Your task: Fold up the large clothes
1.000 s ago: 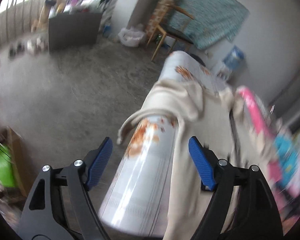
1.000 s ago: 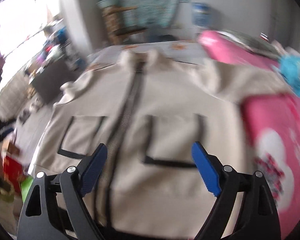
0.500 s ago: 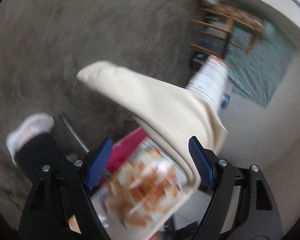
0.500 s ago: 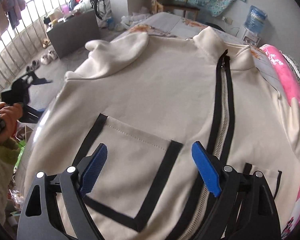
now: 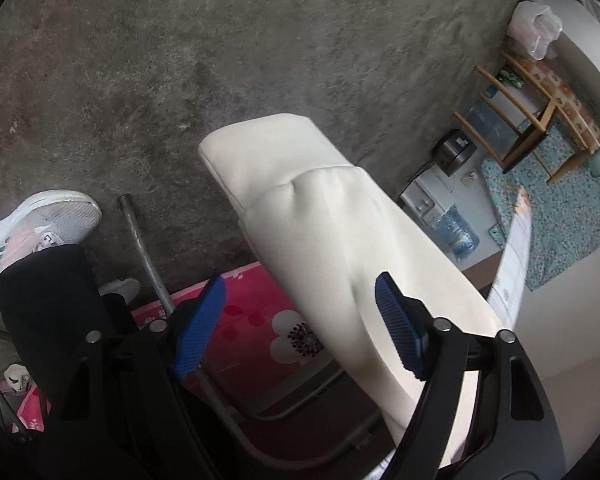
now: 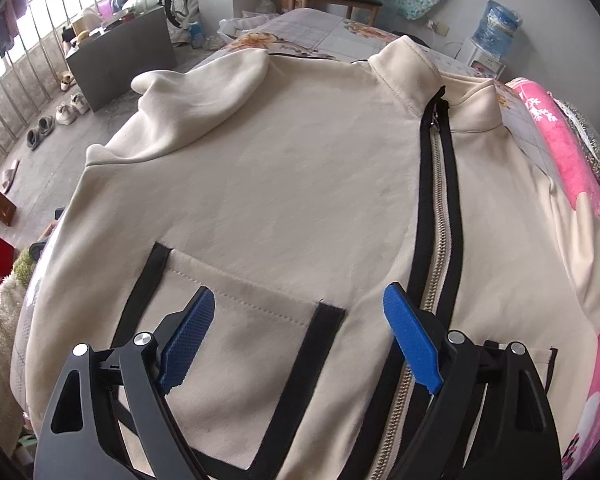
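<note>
Jacket [image 6: 300, 168] lies spread front-up on the bed [image 6: 300, 32], zipped, collar at the far end from the right hand-held gripper [image 6: 296, 332]. No fold made in the body yet. That gripper hovers wide open over the near pocket [image 6: 240, 360], holding nothing. One sleeve [image 5: 320, 220] hangs off the bed edge toward the floor [image 5: 180, 60]; the left hand-held gripper [image 5: 300, 320] is beside it, jaws closing with the sleeve cloth between them, pads not yet pressing. Judgement: very early stage; sleeves to bring in, then body folds, all remain.
</note>
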Available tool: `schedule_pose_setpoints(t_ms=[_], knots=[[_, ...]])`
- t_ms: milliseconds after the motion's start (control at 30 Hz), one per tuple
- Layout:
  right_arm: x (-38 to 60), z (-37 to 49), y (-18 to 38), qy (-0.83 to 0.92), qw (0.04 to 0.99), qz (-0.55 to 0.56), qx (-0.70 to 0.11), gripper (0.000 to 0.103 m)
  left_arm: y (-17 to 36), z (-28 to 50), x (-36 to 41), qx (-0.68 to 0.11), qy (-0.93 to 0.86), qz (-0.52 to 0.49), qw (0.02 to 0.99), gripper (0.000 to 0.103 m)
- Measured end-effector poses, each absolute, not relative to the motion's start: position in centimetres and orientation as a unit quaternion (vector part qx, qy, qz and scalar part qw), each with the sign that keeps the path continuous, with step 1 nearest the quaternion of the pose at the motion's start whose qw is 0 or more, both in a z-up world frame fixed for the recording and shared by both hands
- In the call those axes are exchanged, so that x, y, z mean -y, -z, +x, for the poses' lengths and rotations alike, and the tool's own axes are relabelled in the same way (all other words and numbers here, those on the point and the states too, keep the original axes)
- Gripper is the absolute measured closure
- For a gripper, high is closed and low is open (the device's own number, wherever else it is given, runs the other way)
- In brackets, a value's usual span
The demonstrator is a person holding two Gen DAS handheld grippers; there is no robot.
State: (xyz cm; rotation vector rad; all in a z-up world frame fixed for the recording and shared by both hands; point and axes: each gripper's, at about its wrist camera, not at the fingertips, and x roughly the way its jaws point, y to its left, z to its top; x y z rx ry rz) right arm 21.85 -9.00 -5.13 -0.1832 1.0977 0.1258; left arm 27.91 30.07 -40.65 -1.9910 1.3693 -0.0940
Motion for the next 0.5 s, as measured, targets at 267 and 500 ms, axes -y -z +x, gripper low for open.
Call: schedule_pose_setpoints(t_ms=[267, 500], knots=[[9.6, 22.1, 5.3, -0.054, 0.851, -0.075, -0.516, 0.019, 39.8, 28.7, -31.3, -0.527, 0.021, -0.757, 0.384, 0.086], [10.9, 21.4, 3.6, -0.057, 0.865, -0.053, -0.495, 0.019, 30.2, 31.0, -36.9, -0.525, -0.036, -0.645, 0.554, 0.097]])
